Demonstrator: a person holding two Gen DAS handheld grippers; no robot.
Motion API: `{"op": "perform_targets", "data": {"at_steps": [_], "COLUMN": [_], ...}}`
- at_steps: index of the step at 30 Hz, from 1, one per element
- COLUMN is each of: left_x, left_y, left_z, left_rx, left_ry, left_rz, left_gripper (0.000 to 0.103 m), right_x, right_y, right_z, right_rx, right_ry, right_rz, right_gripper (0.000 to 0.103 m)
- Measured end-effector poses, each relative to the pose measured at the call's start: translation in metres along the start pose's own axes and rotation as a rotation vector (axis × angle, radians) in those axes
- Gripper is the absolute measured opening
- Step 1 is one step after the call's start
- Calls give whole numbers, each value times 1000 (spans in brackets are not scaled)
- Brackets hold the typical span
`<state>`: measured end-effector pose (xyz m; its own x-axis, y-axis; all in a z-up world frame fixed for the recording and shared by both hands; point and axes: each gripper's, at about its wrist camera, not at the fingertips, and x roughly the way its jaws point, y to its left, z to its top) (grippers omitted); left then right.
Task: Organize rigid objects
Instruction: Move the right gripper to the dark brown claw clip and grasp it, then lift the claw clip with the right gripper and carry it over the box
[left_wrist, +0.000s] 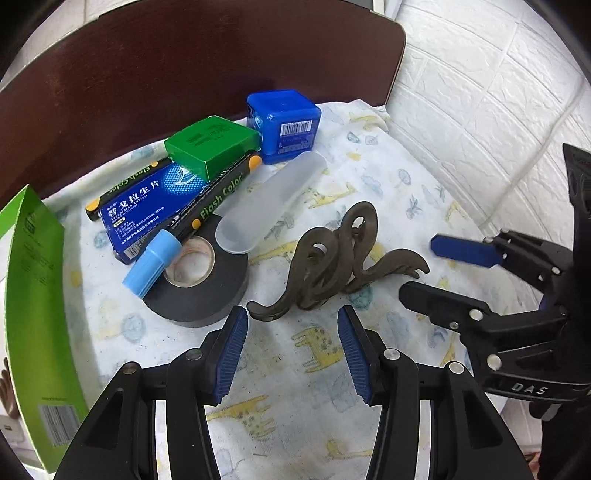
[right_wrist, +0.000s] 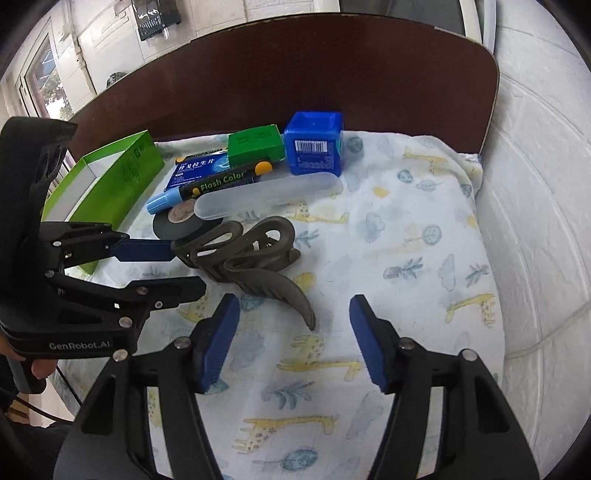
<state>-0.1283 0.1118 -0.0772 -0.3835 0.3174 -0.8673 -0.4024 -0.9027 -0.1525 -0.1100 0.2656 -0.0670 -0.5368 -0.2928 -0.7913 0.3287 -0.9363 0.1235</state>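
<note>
A brown scroll-shaped hair claw (left_wrist: 332, 266) (right_wrist: 243, 251) lies on the giraffe-print cloth (left_wrist: 295, 406). My left gripper (left_wrist: 291, 332) (right_wrist: 186, 269) is open just short of the claw's near left tip, with only cloth between its blue pads. My right gripper (right_wrist: 293, 314) (left_wrist: 419, 269) is open at the claw's other end. The claw's curved tail reaches into the gap between its fingers, and neither pad presses on it.
Behind the claw lie a black tape roll (left_wrist: 195, 288), a blue-capped marker (left_wrist: 207, 210), a blue medicine box (left_wrist: 147, 206), a green box (left_wrist: 210, 147), a blue cube (left_wrist: 284, 125) and a translucent case (left_wrist: 266, 206). A green carton (right_wrist: 110, 184) stands left; a brown headboard (left_wrist: 184, 74) behind.
</note>
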Motion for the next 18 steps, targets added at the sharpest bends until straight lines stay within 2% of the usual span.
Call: {"op": "perform_targets", "data": {"at_steps": [2, 3, 5, 8, 10, 13, 18], "left_x": [0, 2, 4, 6, 7, 4, -14], "left_y": [1, 1, 2, 4, 3, 4, 0], "left_z": [0, 2, 3, 5, 7, 8, 7], "left_rx": [5, 9, 16, 3, 9, -5, 27], "left_ry": [-4, -6, -8, -6, -8, -13, -50], "left_rz": [-14, -21, -28, -50, -32, -40, -23], "left_gripper": [51, 51, 51, 50, 43, 42, 42], "right_x": [8, 13, 20, 25, 25, 22, 10], "right_y": [-2, -4, -8, -14, -17, -16, -8], "right_z": [0, 0, 1, 2, 3, 4, 1], "right_rx": [16, 26, 49, 83, 90, 85, 86], "right_ry": [18, 26, 40, 37, 34, 30, 11], "right_rz": [21, 22, 23, 37, 37, 32, 23], "right_gripper": [39, 38, 27, 26, 26, 26, 26]}}
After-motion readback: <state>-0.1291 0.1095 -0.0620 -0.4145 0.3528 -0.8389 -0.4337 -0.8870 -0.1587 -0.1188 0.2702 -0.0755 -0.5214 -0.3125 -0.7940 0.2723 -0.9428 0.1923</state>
